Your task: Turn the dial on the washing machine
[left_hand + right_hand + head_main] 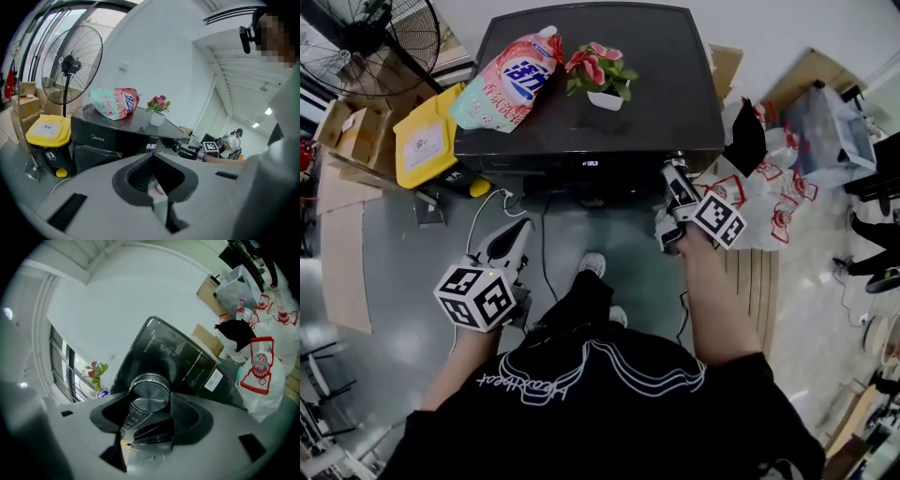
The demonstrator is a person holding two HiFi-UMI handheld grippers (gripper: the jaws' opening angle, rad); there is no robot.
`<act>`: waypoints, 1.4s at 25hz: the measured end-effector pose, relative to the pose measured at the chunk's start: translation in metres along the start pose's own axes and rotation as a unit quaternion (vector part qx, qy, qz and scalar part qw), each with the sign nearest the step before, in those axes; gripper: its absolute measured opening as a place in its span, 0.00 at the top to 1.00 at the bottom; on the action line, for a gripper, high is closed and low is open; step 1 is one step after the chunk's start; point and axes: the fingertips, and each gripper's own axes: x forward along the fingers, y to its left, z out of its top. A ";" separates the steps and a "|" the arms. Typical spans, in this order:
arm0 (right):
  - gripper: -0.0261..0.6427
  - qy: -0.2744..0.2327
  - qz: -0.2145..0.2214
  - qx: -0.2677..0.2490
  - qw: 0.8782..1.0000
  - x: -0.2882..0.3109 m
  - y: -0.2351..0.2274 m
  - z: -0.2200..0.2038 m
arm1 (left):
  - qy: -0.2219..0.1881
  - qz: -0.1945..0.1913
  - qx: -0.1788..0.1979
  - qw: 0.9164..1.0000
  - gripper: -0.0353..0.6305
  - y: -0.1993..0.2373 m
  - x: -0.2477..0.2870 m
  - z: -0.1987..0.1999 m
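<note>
Dial [149,390] clamped by right hand-held gripper [150,398]

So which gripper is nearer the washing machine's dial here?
Right. The right gripper has its jaws closed on the dial at the washing machine's front. The left gripper hangs lower and to the dial's left, back from the machine.

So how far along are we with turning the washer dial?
Done: the right gripper clamps the dial on the washing machine. In hand: the turn; how far it's gone doesn't show. Left: finish turning, then release. The left gripper hangs shut and empty.
</note>
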 end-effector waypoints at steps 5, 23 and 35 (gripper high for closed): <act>0.54 -0.004 0.028 0.073 0.997 -0.001 -0.003 0.000 | 0.001 0.002 -0.004 1.000 0.94 0.000 0.000 -0.004; 0.47 -0.008 0.003 -0.061 0.998 -0.007 0.009 0.007 | 0.007 0.001 -0.007 1.000 0.94 0.000 0.001 -0.011; 0.41 0.047 -0.149 -0.563 0.812 -0.013 0.020 0.003 | 0.015 -0.002 -0.010 1.000 0.94 0.000 0.002 -0.019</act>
